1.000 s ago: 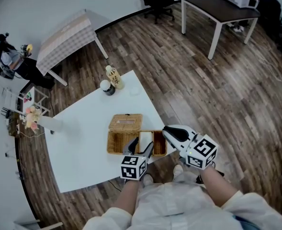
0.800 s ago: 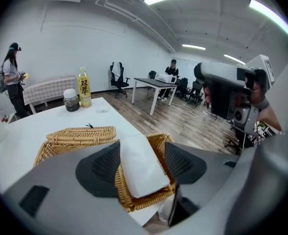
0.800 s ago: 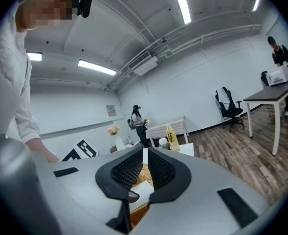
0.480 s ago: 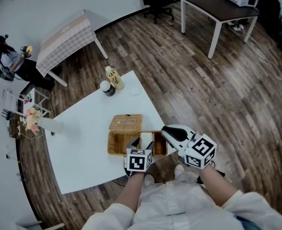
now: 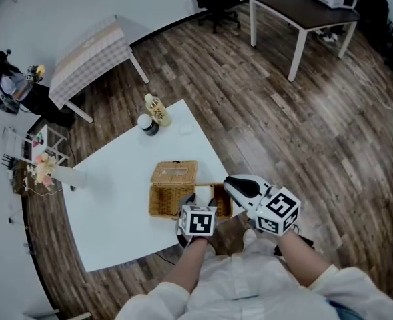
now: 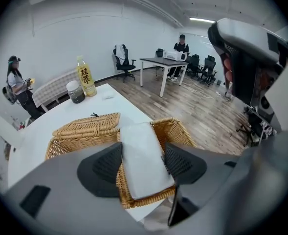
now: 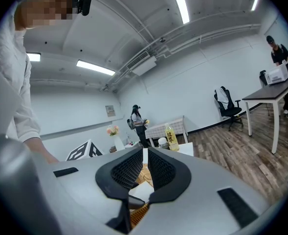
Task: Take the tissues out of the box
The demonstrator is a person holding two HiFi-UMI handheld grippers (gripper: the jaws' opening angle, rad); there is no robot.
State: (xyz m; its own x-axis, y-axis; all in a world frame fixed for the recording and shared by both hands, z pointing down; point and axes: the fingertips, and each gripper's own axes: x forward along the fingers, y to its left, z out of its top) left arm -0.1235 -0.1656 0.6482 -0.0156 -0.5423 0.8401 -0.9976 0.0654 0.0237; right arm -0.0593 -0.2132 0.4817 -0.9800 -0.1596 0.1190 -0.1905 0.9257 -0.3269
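Observation:
A wicker basket box (image 5: 161,204) stands on the white table (image 5: 113,199) near its front edge, its lid (image 5: 173,173) folded back. A white tissue pack (image 6: 141,155) lies in the open half, its near end over the rim. My left gripper (image 6: 143,163) is shut on the tissue pack, one pad on each long side. In the head view the left gripper (image 5: 197,204) sits right over the basket. My right gripper (image 5: 232,185) is shut and empty, just right of the basket; in its own view the right gripper (image 7: 144,168) points over the wicker.
A yellow-capped drink bottle (image 5: 157,109) and a dark jar (image 5: 148,123) stand at the table's far corner. A checked table (image 5: 89,55), a dark desk (image 5: 303,12) and office chairs stand further off. A person (image 6: 15,84) stands by the wall.
My left gripper has moved forward over the basket and its jaws have come in against the tissue pack. The right gripper has hardly moved.

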